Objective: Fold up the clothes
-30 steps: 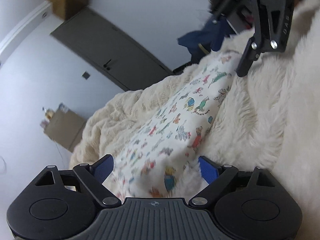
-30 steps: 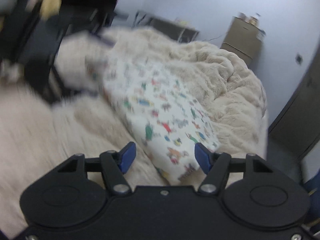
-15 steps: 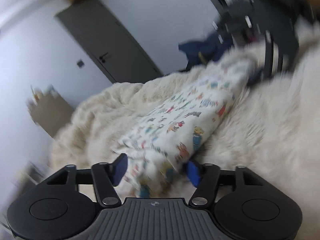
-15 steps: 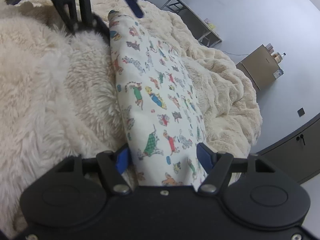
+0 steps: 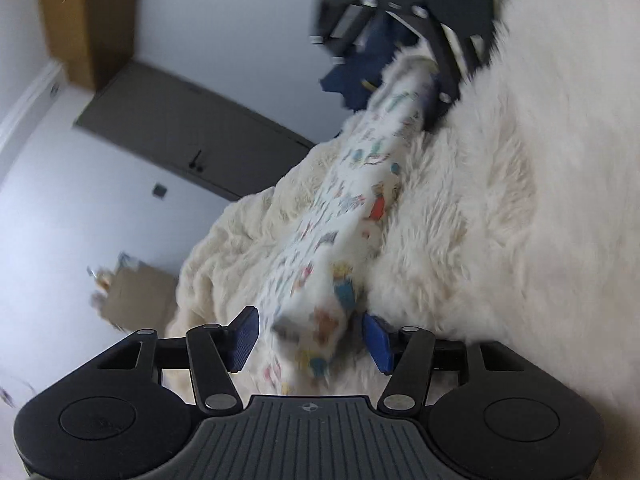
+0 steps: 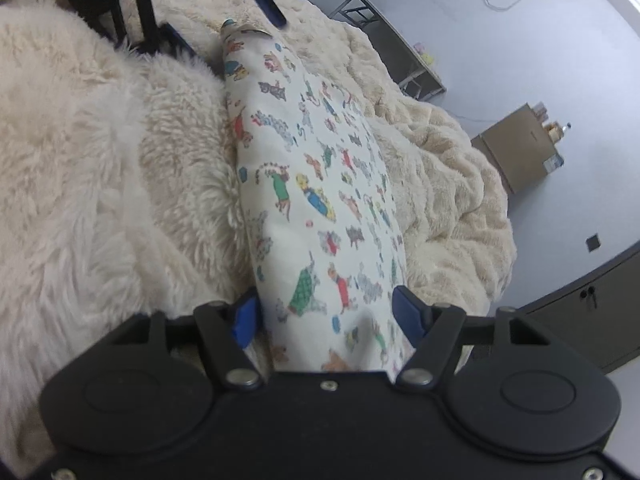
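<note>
A white garment with a colourful cartoon print (image 6: 320,184) lies as a long narrow strip on a cream fluffy blanket (image 6: 436,184). My right gripper (image 6: 324,316) is open, its blue pads (image 6: 406,312) on either side of the strip's near end. At the far end is my left gripper (image 6: 224,24), seen from the front. In the left wrist view the same garment (image 5: 352,208) runs from my open left gripper (image 5: 310,338) up to the right gripper (image 5: 416,64). Cloth sits between the left pads (image 5: 244,332), and the pads are apart.
A thick white shaggy fur throw (image 6: 88,168) lies beside the garment. Dark blue clothing (image 5: 360,80) sits behind the right gripper. A grey cabinet (image 6: 588,312), a cardboard box (image 6: 520,152) and a metal table frame (image 6: 400,52) stand on the pale floor beyond the blanket.
Both grippers have moved in over the two ends of the garment, which now sits between their pads. The left pads have drawn somewhat closer together. The strip looks narrower and more bunched.
</note>
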`<act>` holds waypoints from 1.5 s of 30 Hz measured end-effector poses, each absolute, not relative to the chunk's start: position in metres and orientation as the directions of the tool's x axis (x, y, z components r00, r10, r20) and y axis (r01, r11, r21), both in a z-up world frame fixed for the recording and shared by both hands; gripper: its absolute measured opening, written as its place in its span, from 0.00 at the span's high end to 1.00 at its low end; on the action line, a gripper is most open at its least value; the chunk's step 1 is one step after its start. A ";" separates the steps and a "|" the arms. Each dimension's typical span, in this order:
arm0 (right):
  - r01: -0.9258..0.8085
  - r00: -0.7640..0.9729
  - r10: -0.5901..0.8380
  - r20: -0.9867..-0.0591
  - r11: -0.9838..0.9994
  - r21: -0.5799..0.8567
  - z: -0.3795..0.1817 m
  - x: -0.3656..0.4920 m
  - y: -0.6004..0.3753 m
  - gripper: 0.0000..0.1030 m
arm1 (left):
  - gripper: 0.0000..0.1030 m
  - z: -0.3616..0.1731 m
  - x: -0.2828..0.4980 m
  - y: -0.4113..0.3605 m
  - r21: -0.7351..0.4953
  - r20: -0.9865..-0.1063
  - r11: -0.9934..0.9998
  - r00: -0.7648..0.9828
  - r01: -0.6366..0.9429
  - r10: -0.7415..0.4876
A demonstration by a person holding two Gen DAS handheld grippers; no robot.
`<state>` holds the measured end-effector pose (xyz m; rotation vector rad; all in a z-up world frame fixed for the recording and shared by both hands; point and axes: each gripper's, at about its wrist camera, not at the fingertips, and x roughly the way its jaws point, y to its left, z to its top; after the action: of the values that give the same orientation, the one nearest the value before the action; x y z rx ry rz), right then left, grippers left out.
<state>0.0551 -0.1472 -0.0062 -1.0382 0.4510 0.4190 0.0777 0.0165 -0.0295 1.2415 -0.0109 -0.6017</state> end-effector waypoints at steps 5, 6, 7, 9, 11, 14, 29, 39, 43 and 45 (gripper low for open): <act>-0.490 0.862 0.097 -0.498 0.415 -0.767 -0.006 0.065 -0.138 0.35 | 0.47 -0.039 0.103 -0.014 0.930 -0.247 0.146 0.867 0.337 -0.434; -0.490 0.861 0.093 -0.500 0.415 -0.767 -0.006 0.066 -0.139 0.35 | 0.48 -0.036 0.110 -0.016 0.926 -0.247 0.159 0.868 0.342 -0.430; -0.489 0.861 0.080 -0.503 0.405 -0.773 -0.008 0.066 -0.140 0.35 | 0.54 -0.031 0.114 -0.015 0.912 -0.267 0.175 0.861 0.371 -0.433; -0.487 0.859 0.047 -0.509 0.378 -0.787 -0.015 0.067 -0.146 0.35 | 0.61 -0.025 0.123 -0.013 0.884 -0.297 0.212 0.850 0.417 -0.435; -0.483 0.860 0.034 -0.509 0.373 -0.792 -0.020 0.068 -0.151 0.39 | 0.61 -0.021 0.131 -0.012 0.857 -0.319 0.247 0.843 0.451 -0.433; -0.493 0.856 0.053 -0.514 0.380 -0.783 -0.021 0.072 -0.155 0.65 | 0.84 -0.029 0.141 -0.018 0.858 -0.341 0.225 0.839 0.462 -0.425; -0.616 0.781 0.304 -0.546 0.229 -0.754 0.128 0.093 -0.090 0.78 | 0.88 0.135 0.114 0.075 0.844 -0.281 0.335 0.877 0.419 -0.390; -0.707 0.644 0.494 -0.584 0.092 -0.701 0.174 0.115 0.020 0.78 | 0.88 0.144 0.107 0.231 0.837 -0.350 0.400 0.927 0.374 -0.134; -0.711 0.618 0.518 -0.591 0.048 -0.701 0.144 0.151 0.100 0.79 | 0.87 0.121 0.131 0.284 0.838 -0.353 0.443 0.936 0.319 -0.006; -0.690 0.631 0.521 -0.575 0.037 -0.723 0.128 0.170 0.134 0.79 | 0.87 0.112 0.144 0.305 0.845 -0.335 0.458 0.941 0.276 0.050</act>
<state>0.1696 0.1337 0.1284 -1.2182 0.1701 0.9356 0.1440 0.3050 0.1117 1.0911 0.3341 -0.1424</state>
